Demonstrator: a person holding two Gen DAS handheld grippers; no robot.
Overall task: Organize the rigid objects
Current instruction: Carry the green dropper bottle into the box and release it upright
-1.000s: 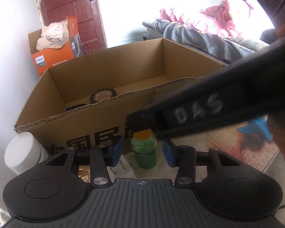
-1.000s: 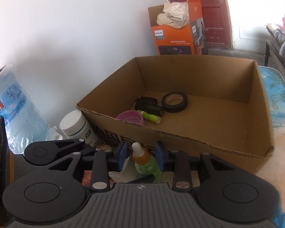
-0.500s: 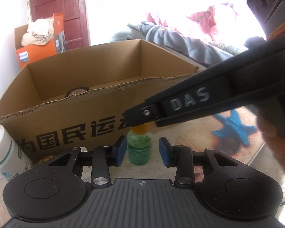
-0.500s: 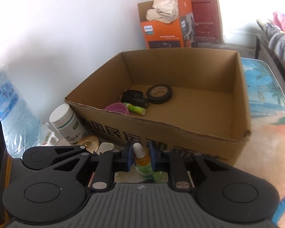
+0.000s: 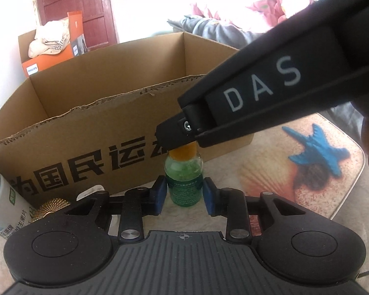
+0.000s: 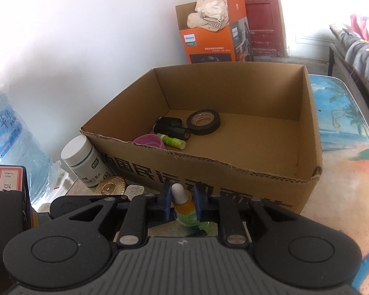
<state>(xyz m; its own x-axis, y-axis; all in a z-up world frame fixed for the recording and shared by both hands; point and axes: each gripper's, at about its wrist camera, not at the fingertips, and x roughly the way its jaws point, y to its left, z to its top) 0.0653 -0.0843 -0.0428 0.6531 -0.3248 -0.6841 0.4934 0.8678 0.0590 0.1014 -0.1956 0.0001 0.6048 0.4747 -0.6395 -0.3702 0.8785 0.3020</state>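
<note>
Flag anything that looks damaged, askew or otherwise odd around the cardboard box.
The cardboard box has a ragged, torn front rim with no flaps, worst at its right corner. Otherwise nothing is spilled. The green dropper bottle stands upright outside it, with the right gripper shut on its cap.

- Cardboard box (image 6: pixel 233 172): open top unobstructed; right half of floor bare.
- Box, left rear: tape roll (image 6: pixel 203 122), black cylinder (image 6: pixel 172 131), pink lid (image 6: pixel 148 140) clustered.
- Near wall fronted by white jar (image 6: pixel 82 162), gold disc (image 6: pixel 110 185).
</note>
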